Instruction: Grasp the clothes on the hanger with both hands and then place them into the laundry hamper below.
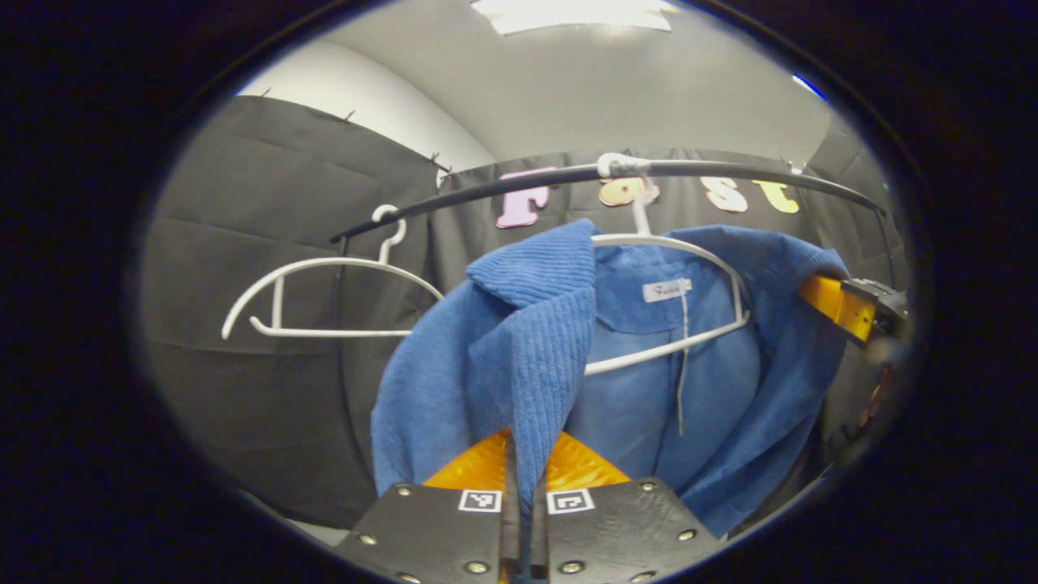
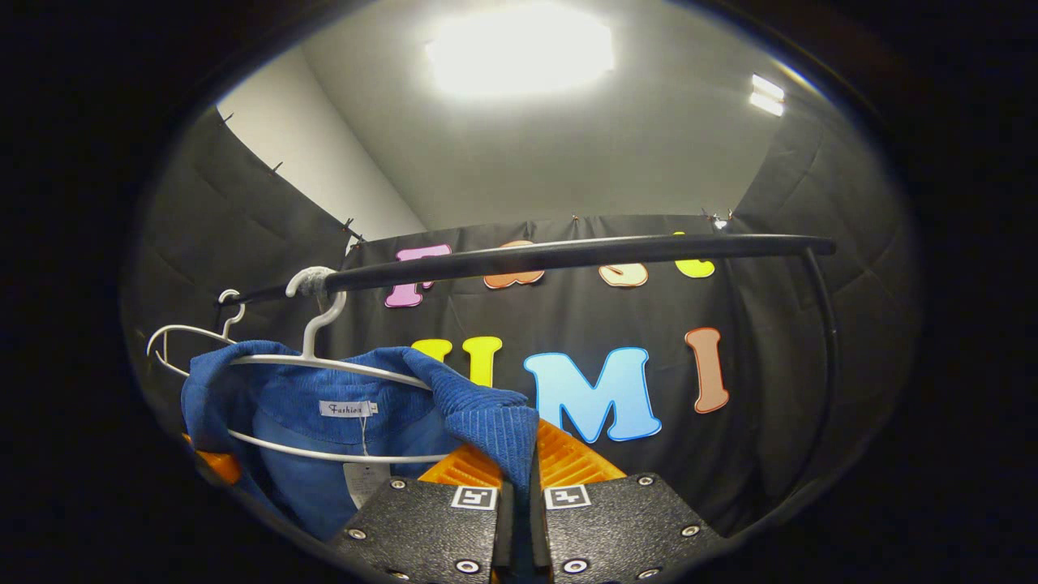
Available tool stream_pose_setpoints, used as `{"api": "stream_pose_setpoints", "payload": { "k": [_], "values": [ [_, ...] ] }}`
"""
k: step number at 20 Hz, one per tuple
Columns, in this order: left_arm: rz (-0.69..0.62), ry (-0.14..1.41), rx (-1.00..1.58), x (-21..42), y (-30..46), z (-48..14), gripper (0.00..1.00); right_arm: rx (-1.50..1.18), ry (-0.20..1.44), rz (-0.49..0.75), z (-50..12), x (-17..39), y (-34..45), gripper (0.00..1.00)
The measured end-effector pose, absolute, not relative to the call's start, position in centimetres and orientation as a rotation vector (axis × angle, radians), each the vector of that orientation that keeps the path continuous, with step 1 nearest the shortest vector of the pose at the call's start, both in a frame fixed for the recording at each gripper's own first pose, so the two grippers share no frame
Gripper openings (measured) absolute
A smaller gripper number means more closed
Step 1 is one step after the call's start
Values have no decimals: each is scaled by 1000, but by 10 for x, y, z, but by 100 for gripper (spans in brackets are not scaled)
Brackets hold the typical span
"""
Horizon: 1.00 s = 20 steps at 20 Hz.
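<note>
A blue ribbed garment [image 1: 519,349] hangs on a white hanger [image 1: 689,251] from the black rail [image 1: 568,177]. My left gripper [image 1: 523,466] is shut on the garment's front edge, and the cloth runs down between its fingers. In the left gripper view the other gripper [image 1: 851,307] holds the far shoulder at the right. In the right gripper view the same blue garment [image 2: 486,418] drapes over the white hanger [image 2: 324,361], and my right gripper [image 2: 519,462] is shut on its shoulder fold.
An empty white hanger [image 1: 324,296] hangs further left on the rail, also seen as the small empty hanger [image 2: 190,332] in the right gripper view. The rail's end post [image 2: 827,341] drops down at the right. Black cloth walls surround the rack.
</note>
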State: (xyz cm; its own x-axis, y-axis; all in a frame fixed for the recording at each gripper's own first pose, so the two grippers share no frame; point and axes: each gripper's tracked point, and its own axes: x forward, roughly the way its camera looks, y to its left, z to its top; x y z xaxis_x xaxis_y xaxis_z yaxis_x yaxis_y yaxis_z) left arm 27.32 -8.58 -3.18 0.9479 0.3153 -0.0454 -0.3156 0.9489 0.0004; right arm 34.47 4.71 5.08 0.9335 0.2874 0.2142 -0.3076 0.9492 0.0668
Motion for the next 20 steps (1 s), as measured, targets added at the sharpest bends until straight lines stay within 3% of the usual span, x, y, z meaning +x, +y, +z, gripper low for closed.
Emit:
{"api": "stream_pose_setpoints", "payload": {
  "k": [2, 10, 14, 16, 17, 20],
  "values": [
    [305, 12, -22, 263, -81, -17, 1, 91, -215, 302, 53, 350, 45, 7],
    [378, -135, 12, 225, -18, 75, 5, 44, -281, 274, 66, 384, 36, 7],
    [392, -156, 55, 233, 9, 94, 1, 27, -296, 270, 65, 404, 36, 7],
    [383, -152, 75, 240, 17, 99, 5, 13, -293, 272, 62, 411, 41, 7],
    [378, -148, 79, 243, 22, 99, 1, 4, -287, 274, 59, 414, 43, 7],
    [358, -137, 69, 257, 32, 97, 6, -22, -257, 266, 41, 427, 46, 7]
  ]
}}
